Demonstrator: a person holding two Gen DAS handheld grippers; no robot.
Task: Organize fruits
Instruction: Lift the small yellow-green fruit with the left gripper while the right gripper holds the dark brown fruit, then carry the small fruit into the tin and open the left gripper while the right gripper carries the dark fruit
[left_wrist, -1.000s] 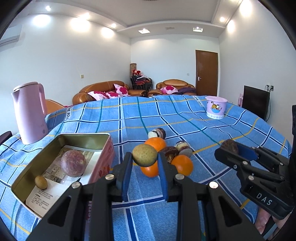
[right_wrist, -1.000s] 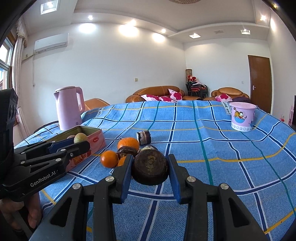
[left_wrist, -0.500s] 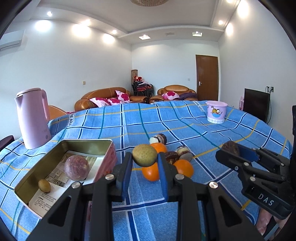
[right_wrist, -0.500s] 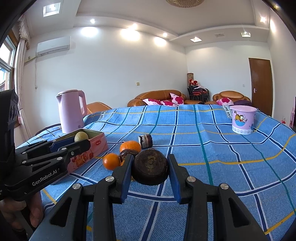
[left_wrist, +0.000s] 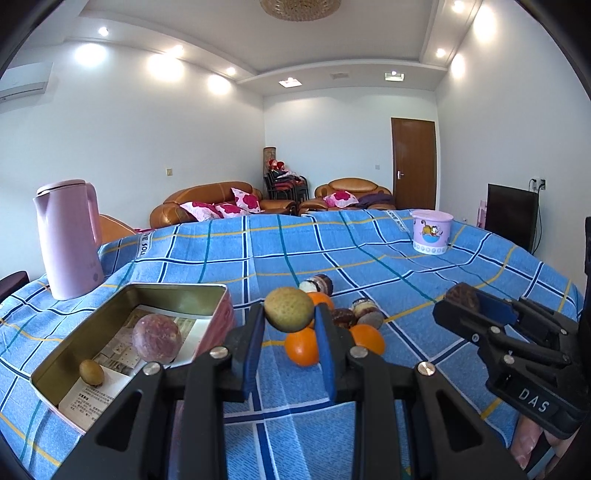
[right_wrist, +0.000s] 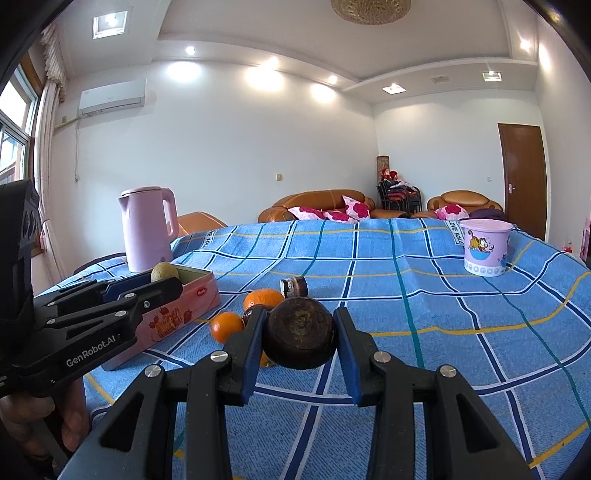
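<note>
- The left gripper (left_wrist: 290, 319) has its fingers closed tight on a greenish-yellow fruit (left_wrist: 289, 309), pinched across its middle so it sits clear of the surface and cannot roll out.
- The right gripper (right_wrist: 300, 334) is clamped on a dark brown round fruit (right_wrist: 301, 333), its blue pads pressing on both sides; it too hangs above the blue checked cloth (right_wrist: 424, 295).
- Both fruits are lifted, which suggests each is on its way to the open tin (left_wrist: 177, 291), lying just left of the left gripper.
- The tin already holds a purplish round fruit (left_wrist: 157, 338) and a small yellow-brown fruit (left_wrist: 91, 372) on a printed paper liner, so sorting looks partly done.
- Oranges (left_wrist: 303, 346) and several dark fruits lie in a loose cluster on the cloth ahead of the fingers, still to be collected.
- A pink kettle (left_wrist: 68, 238) stands beyond the tin, and a pink cartoon cup (left_wrist: 430, 232) is well apart at the far right.
</note>
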